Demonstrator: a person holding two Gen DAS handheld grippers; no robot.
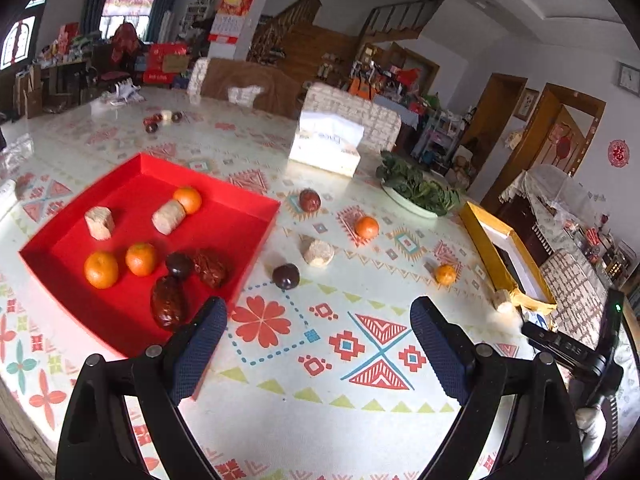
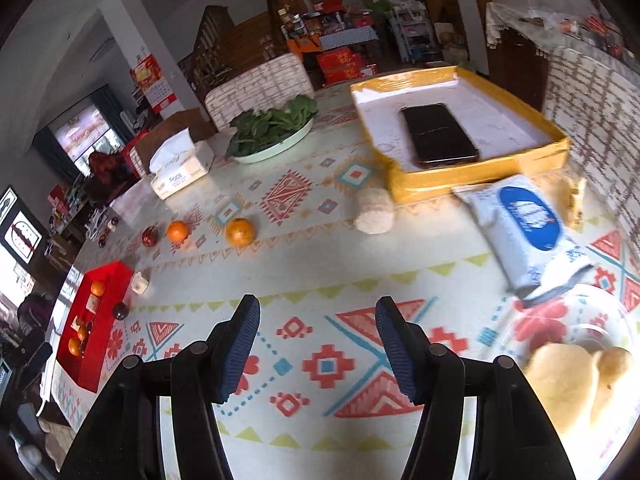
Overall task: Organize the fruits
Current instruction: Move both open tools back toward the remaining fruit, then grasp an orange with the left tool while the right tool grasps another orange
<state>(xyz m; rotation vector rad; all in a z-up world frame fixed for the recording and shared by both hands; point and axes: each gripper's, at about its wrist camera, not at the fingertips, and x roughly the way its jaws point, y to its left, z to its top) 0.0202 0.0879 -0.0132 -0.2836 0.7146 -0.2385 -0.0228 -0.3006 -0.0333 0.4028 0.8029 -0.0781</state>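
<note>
A red tray [image 1: 248,236] on the patterned tablecloth holds three oranges, two beige chunks, red dates and a dark plum. Loose on the cloth to its right lie a dark plum [image 1: 286,276], a beige chunk [image 1: 318,252], a red date [image 1: 310,200] and two oranges [image 1: 367,227] [image 1: 445,274]. My left gripper [image 1: 319,340] is open and empty, just right of the tray's near corner. My right gripper [image 2: 318,344] is open and empty over bare cloth. In the right wrist view an orange [image 2: 239,231], another orange [image 2: 177,231], a beige chunk [image 2: 375,211] and the red tray [image 2: 110,280] lie ahead.
A yellow-rimmed tray [image 2: 476,176] with a black phone [image 2: 438,134] sits far right. A plate of greens [image 2: 272,132], a tissue box [image 2: 182,168], a wipes pack [image 2: 524,228] and a glass dish with pale pieces [image 2: 568,368] stand around. Chairs ring the table.
</note>
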